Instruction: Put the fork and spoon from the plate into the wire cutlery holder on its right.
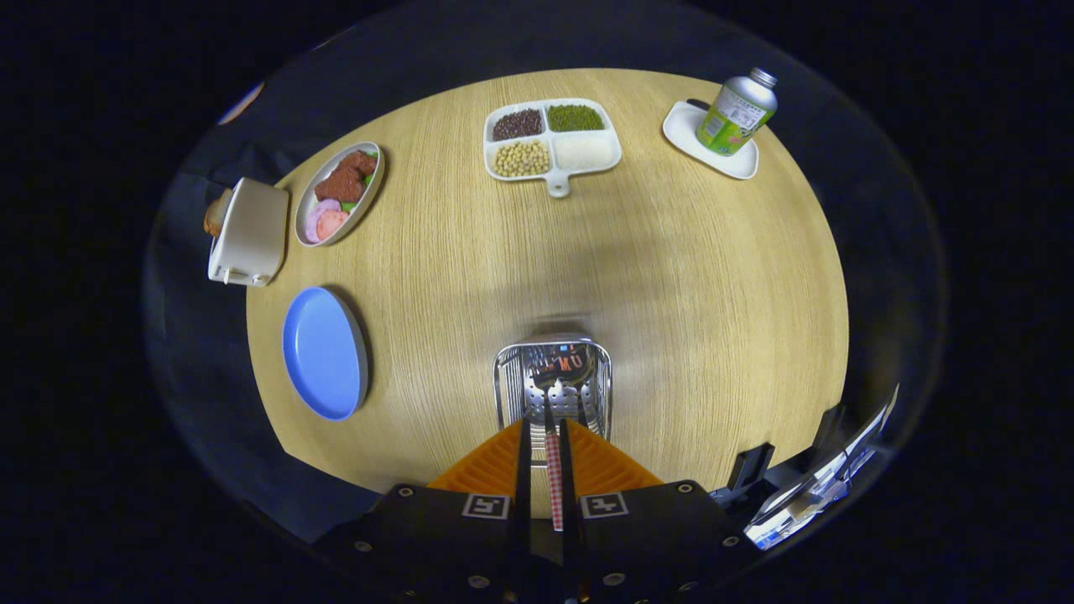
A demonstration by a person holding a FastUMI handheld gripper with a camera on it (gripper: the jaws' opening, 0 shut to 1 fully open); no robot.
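The hand-held gripper point(543, 428) is clenched on a utensil with a red-and-white checked handle point(554, 478); both fingers point(522, 457) press against the handle, which runs straight up between them. The dark head of that utensil point(554, 373) hangs inside the wire cutlery holder point(512, 382), just ahead of the fingertips, over the holder's perforated floor. Whether it is the fork or the spoon I cannot tell, since the head is dark and small, and a second dark shape beside it at about 1 o'clock may be another utensil's head.

The holder stands on the round wooden worktop point(688, 277), directly at 12 o'clock from the fingers. The blue plate point(323, 352) lies on the worktop at about 10 o'clock from the holder, well apart from it, near the worktop's edge, and its surface is bare.

Beyond the plate, at about 11 o'clock, an oval dish of meat and pink slices point(340, 193) sits just beside a cream toaster point(248, 231) that stands at the worktop's rim. Far beyond the holder at 12 o'clock is a white four-part tray of beans and grains point(550, 138), its short handle pointing toward the gripper. At about 1 o'clock, near the far edge, a green-labelled metal bottle point(737, 113) stands on a small white dish point(738, 164)
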